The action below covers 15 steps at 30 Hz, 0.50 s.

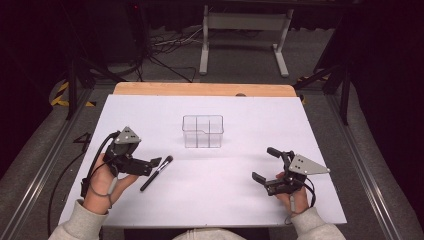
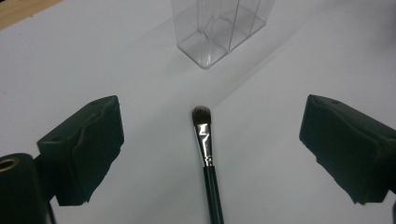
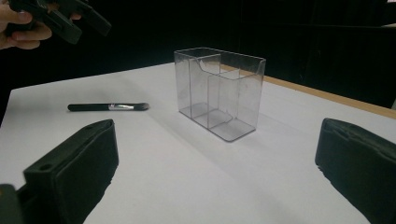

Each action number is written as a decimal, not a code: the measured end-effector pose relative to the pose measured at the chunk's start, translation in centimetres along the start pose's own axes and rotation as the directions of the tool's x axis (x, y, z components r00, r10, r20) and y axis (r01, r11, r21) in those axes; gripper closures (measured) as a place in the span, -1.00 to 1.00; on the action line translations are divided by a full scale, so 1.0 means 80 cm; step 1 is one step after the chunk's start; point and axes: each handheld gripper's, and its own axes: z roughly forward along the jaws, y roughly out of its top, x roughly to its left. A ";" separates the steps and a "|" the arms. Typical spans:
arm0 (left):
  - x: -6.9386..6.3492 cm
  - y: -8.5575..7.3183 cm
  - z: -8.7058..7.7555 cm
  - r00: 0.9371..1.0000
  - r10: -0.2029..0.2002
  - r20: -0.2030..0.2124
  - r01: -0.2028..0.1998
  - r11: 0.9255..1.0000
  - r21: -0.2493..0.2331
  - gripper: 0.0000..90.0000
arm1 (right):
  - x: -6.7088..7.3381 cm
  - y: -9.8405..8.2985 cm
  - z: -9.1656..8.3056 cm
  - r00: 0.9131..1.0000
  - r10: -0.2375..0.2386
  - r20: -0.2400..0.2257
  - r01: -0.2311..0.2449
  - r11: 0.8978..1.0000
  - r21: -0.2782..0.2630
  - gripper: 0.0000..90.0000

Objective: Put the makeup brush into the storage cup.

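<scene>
Two grippers are held over a white table (image 1: 210, 200), one at each side, and neither is closed on anything; at the left of the high view the left gripper (image 1: 156, 164) is gripped in the person's left hand (image 1: 104, 180), its jaws spread wide and pointed toward a makeup brush (image 1: 156, 173) that is lain flat on the white surface just beside the jaw tips, untouched. From the left gripper view the brush (image 2: 208, 163) is seen between the two parted jaws, its dark bristle tip directed away toward a clear plastic organizer (image 2: 217, 30), its black handle run back toward the camera. Near the middle of the table, well apart from both grippers, the organizer (image 1: 202, 131) is stood upright, divided into compartments, with nothing seen inside. At the right, the right gripper (image 1: 265, 166) is held in the right hand (image 1: 290, 197), jaws likewise set far apart and empty; in the right gripper view the organizer (image 3: 219, 91) is framed between them, with the brush (image 3: 108, 107) lying to its left
</scene>
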 end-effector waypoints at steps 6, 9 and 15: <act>-0.003 0.007 -0.003 1.000 0.008 -0.006 -0.008 1.000 0.024 -0.81 | -0.001 0.000 -0.001 1.000 0.005 0.004 -0.005 1.000 0.001 -1.00; -0.004 0.009 -0.004 1.000 0.009 0.007 -0.010 0.999 0.043 -0.76 | -0.001 0.000 -0.001 1.000 0.004 0.005 -0.004 1.000 0.001 -1.00; -0.004 0.015 -0.002 1.000 0.020 0.022 -0.022 0.995 0.094 -0.74 | -0.001 0.001 -0.001 1.000 0.003 0.003 -0.003 1.000 0.001 -1.00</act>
